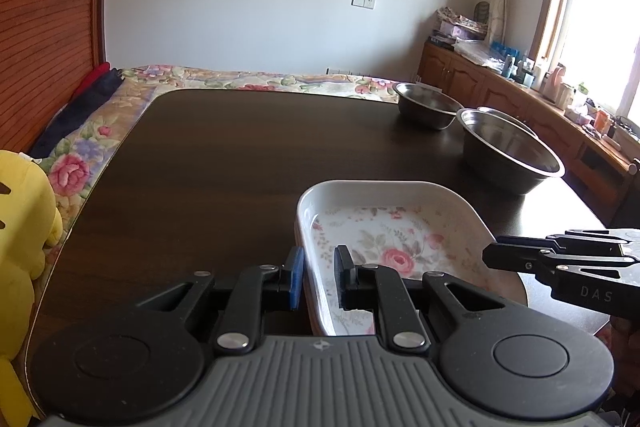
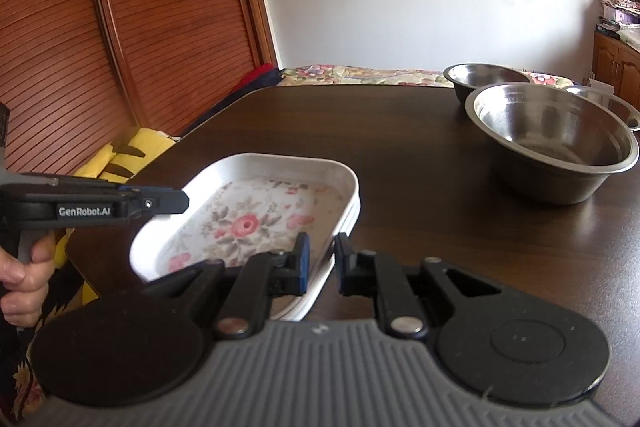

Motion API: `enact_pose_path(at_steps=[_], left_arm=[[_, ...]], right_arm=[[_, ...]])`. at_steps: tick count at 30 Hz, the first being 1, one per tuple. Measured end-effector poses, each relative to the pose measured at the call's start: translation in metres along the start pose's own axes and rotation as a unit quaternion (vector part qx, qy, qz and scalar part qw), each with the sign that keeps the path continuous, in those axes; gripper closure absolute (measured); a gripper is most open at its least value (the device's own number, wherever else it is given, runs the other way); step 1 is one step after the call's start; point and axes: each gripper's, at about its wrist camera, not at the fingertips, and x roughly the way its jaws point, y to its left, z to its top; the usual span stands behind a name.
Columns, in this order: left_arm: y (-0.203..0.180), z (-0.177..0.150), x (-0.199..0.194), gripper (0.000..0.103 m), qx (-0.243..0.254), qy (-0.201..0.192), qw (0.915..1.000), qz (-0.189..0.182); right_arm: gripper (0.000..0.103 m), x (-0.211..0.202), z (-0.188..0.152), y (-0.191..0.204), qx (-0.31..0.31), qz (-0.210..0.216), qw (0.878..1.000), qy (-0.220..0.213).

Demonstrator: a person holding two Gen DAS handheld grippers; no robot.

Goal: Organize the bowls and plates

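White ceramic dish: a rectangular floral plate with rounded corners and a pink rose printed inside sits near the front of the dark wooden desk; a second rim edge shows just beneath it, so it seems to rest on another plate of the same shape.
Left hand-held gripper: its blue-padded fingers straddle the plate's left rim, one outside the wall and one inside, with a narrow gap on either side of the rim; whether the pads press the rim cannot be told.
Right hand-held gripper: its fingers straddle the plate's right rim the same way, one pad over the printed floor and one outside; contact with the rim cannot be told either.
Hand: in the right wrist view a person's fingers wrap the left tool's handle, at the left edge.
Steel bowls: a large stainless bowl stands upright to the right of the plate and apart from it; a smaller steel bowl stands beyond it near the desk's far edge; a third steel rim shows just behind the large bowl.
Surroundings: a yellow plush toy lies off the desk's left edge, and a flower-patterned bed cover lies beyond the far edge.
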Motion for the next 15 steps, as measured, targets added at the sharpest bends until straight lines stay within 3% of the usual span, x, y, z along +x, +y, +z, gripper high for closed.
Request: enact_pose_path(at_steps=[6, 15], left_arm=[[-0.003, 0.0, -0.004, 0.085, 0.004, -0.01, 0.9999, 0.003], [-0.017, 0.004, -0.01, 0.065, 0.03, -0.031, 0.999, 0.008]], right_arm=[[0.087, -0.007, 0.003, -0.001, -0.002, 0.001, 1.0, -0.014], [0.087, -0.02, 0.007, -0.005, -0.008, -0.007, 0.999, -0.034]])
